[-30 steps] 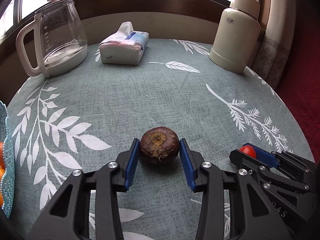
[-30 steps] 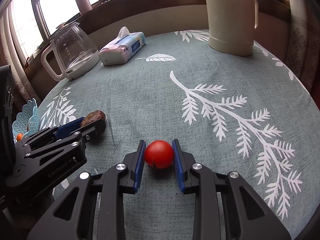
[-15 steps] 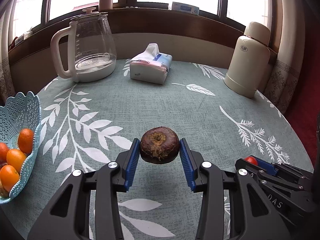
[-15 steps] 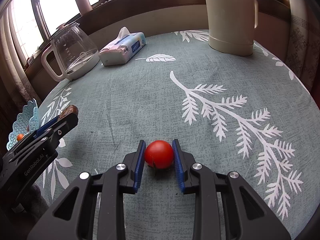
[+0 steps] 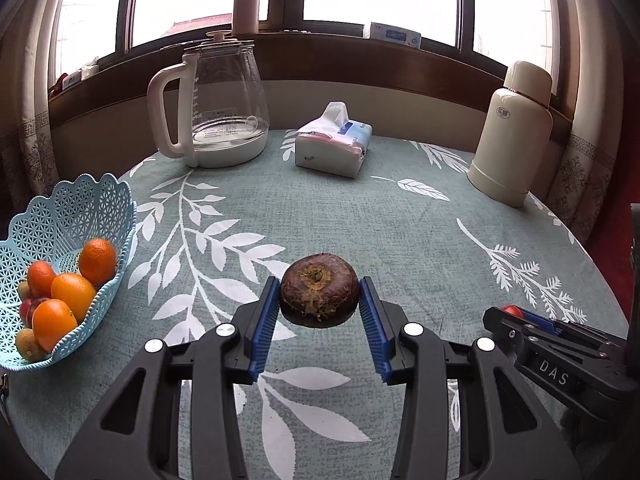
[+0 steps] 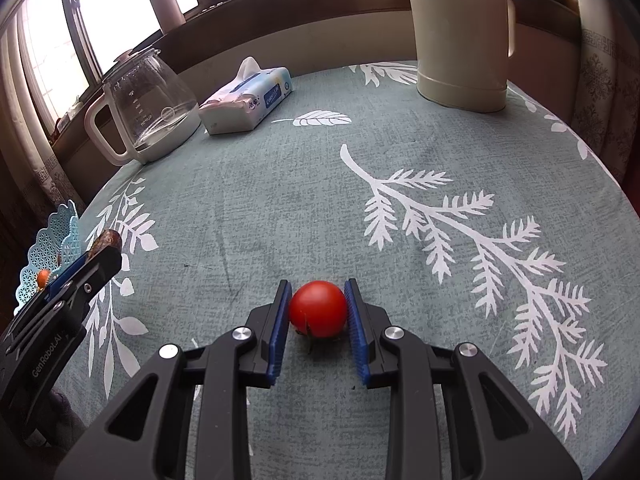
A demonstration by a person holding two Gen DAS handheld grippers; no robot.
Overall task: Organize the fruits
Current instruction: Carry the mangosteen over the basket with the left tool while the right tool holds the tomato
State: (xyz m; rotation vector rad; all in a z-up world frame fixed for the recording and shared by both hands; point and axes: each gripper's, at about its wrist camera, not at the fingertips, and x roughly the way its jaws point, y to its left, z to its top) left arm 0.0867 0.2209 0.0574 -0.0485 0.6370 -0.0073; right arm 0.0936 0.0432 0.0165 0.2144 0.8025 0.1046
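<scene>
My left gripper (image 5: 319, 300) is shut on a dark brown round fruit (image 5: 319, 295) and holds it above the tablecloth. A light blue lattice basket (image 5: 86, 210) with several oranges (image 5: 72, 290) and other small fruits stands at the left edge of the table. My right gripper (image 6: 317, 309) is shut on a small red tomato (image 6: 318, 308) that rests on the cloth. In the left wrist view the right gripper (image 5: 520, 320) shows low at the right with the tomato (image 5: 512, 311). In the right wrist view the left gripper (image 6: 102, 250) is raised at the left beside the basket (image 6: 52, 240).
A glass kettle (image 5: 218, 108) with a white handle, a tissue pack (image 5: 334, 144) and a cream thermos (image 5: 514, 136) stand along the far side of the round table. A window sill with a tall cup (image 5: 245, 6) runs behind. The table edge curves close at the right.
The left gripper has lifted the brown fruit off the cloth and risen, bringing the basket into its view. The right gripper has stayed still, closed on the tomato.
</scene>
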